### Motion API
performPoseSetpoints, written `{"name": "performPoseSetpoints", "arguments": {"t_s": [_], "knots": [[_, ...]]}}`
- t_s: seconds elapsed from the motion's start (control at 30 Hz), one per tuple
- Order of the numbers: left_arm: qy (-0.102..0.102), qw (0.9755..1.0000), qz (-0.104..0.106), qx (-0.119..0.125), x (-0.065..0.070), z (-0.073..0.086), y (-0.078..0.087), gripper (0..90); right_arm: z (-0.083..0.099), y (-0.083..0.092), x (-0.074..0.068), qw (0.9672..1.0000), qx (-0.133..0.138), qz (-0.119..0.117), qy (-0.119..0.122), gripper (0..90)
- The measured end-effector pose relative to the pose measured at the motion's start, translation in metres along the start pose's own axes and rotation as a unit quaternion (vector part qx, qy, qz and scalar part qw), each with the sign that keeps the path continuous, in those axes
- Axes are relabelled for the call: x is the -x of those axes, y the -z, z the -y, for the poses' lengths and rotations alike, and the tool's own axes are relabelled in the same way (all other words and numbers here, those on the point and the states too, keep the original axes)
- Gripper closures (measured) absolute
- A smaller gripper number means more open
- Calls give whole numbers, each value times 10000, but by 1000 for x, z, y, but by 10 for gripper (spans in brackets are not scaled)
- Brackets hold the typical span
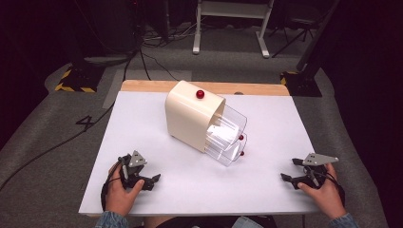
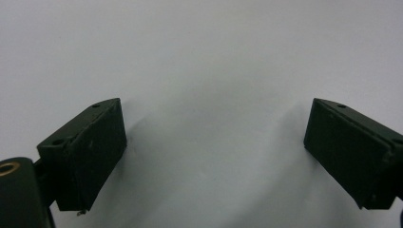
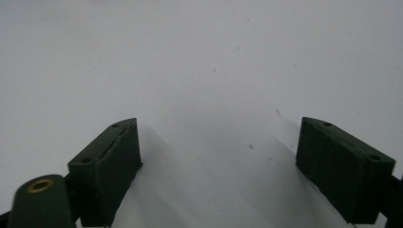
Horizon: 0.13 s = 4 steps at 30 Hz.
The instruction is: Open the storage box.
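**Desk:** What sits at the centre of the frame?

**Photographer:** A cream drawer cabinet (image 1: 190, 116) stands on the far half of the white table (image 1: 157, 142), turned at an angle. Its long axis runs from the far left to the near right. Two clear drawers (image 1: 228, 137) stick out of its open end towards the person's right side, each with a small red knob (image 1: 241, 137). A third red knob (image 1: 200, 94) sits on the cabinet's top.

**Desk:** And the tongs?

**Photographer:** Both wait near the front edge, well apart from the cabinet. The left gripper (image 1: 154, 179) rests at the near left corner, its jaws spread and bare. The right gripper (image 1: 286, 177) rests at the near right, jaws just as wide, nothing between them. Each gripper view looks down on plain white tabletop between the black pads.

**Desk:** Which hand has the shorter road?

**Photographer:** The drawer fronts lie forward and inward of the right gripper, and they face that way. I judge the right hand better placed for the knobs. The left gripper points at the cabinet's closed cream flank, likely the side to brace.
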<state>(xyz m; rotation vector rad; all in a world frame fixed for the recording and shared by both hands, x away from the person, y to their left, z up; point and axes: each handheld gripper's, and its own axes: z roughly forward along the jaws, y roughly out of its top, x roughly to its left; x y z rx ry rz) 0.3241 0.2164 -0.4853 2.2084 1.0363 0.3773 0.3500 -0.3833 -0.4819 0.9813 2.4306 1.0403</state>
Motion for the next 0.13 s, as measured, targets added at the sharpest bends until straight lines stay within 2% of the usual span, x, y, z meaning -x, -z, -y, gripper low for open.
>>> {"name": "performPoseSetpoints", "arguments": {"t_s": [0.13], "knots": [[29,10000,9,6,0,0,0,71,0,0,0,10000,14,14,5,146]]}}
